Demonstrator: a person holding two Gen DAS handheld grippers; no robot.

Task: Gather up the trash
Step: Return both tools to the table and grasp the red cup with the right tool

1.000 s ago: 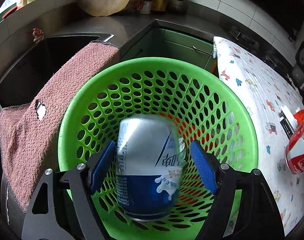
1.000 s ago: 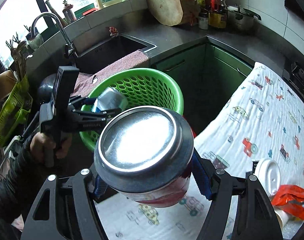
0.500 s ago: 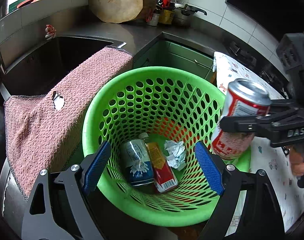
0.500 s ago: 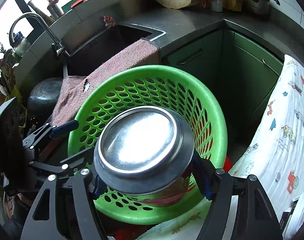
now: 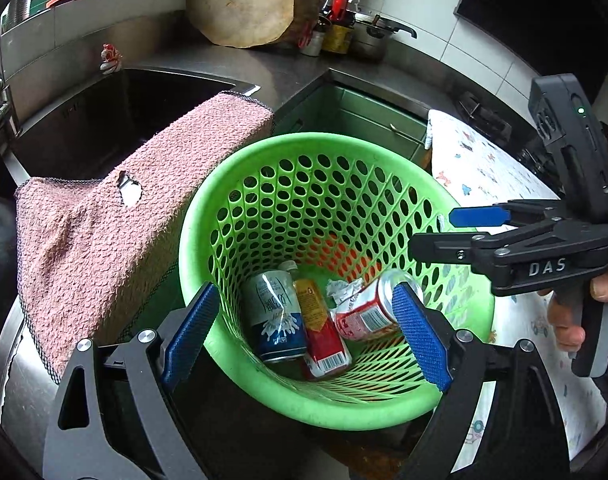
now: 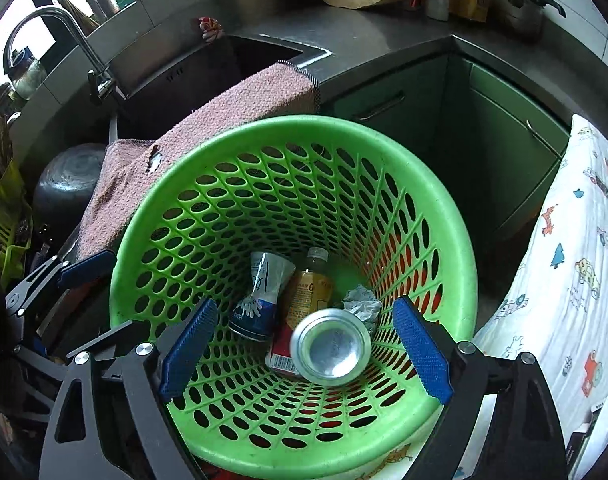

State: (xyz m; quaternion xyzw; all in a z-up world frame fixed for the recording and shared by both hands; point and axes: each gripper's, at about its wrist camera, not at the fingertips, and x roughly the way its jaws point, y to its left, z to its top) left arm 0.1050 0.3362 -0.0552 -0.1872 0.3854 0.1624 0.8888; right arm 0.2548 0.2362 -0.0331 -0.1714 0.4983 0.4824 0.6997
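Right gripper jaws just spreading over perforated green plastic basket — red-and-white drink can dropping inside, right of crushed blue-and-white can. Left gripper gaping, empty — lifting both clear of rim being best.

Green basket mouth open from above; pink towel crowds its sink-side rim

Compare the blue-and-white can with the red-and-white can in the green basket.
The blue-and-white can is dented at its upper end, while the red-and-white can looks uncrushed. The blue-and-white can lies left of the small yellow-and-red bottle; the red-and-white can lies right of it, against the crumpled paper. Both are drink cans lying on their sides at the bottom of the green basket, released by open grippers.
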